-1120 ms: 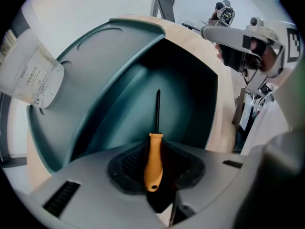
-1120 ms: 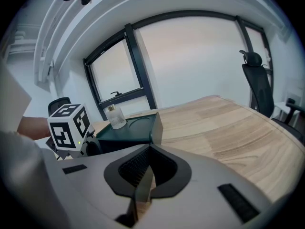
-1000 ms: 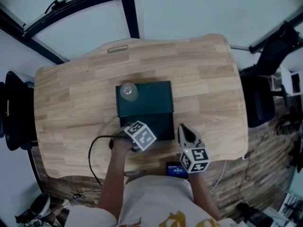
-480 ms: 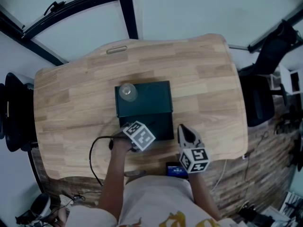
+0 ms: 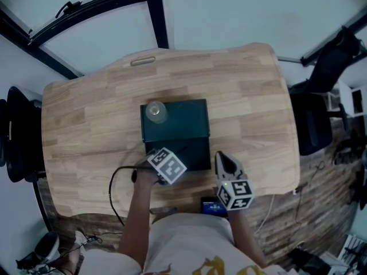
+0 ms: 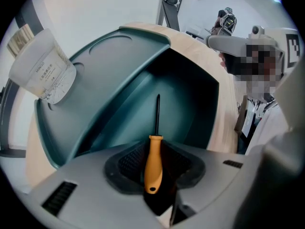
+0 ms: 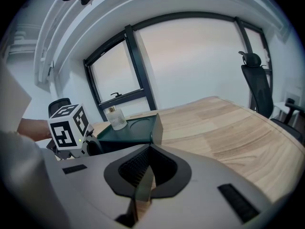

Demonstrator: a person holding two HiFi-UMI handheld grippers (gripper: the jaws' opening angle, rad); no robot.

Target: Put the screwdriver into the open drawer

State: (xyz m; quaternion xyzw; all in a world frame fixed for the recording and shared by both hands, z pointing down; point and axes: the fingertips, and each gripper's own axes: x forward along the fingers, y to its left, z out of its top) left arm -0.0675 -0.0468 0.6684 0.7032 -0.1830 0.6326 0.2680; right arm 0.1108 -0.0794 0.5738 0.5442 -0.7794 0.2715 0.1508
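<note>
A dark green drawer box (image 5: pixel 175 122) stands mid-table with its drawer (image 5: pixel 192 152) pulled open toward me. In the left gripper view the drawer cavity (image 6: pixel 167 104) fills the middle. My left gripper (image 6: pixel 152 159) is shut on the screwdriver's orange handle (image 6: pixel 153 163), and the thin black shaft (image 6: pixel 157 113) points into the open drawer. From the head view, the left gripper (image 5: pixel 166 165) is at the drawer's front left corner. My right gripper (image 5: pixel 225 160) hovers just right of the drawer, its jaws shut with nothing between them (image 7: pixel 145 171).
A small clear jar (image 5: pixel 154 110) stands on the box's top left corner. A black cable (image 5: pixel 113 183) loops on the table's near left. A dark phone-like device (image 5: pixel 213 205) lies at the near edge. Office chairs (image 5: pixel 321 96) flank the table.
</note>
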